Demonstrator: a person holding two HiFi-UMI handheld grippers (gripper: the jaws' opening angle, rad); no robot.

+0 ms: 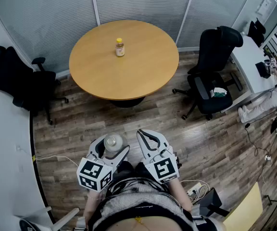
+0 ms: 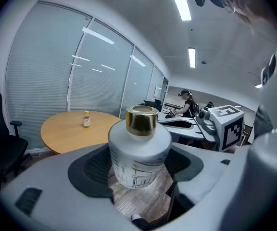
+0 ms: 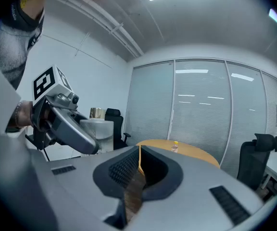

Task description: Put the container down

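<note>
The round, light-brown wooden table [image 1: 143, 73] stood on a dark central pedestal base [image 1: 127, 101] on the grey-brown wood-plank floor [image 1: 215, 138]. One item stood directly on the tabletop: a small upright bottle with a yellow cap and a pale label [image 1: 120, 47], positioned near the centre, slightly toward the blinds.

Two black wheeled office chairs stood on the floor. One [image 1: 25, 81] was left of the table, near the wall. The other [image 1: 214, 76] was right of the table, between it and a white desk [image 1: 249, 57]. A thin white cable [image 1: 56, 157] lay on the planks near the left wall. A white power strip with plugged leads [image 1: 196, 191] lay at lower right, near a pale yellow flat panel [image 1: 246, 210].
</note>
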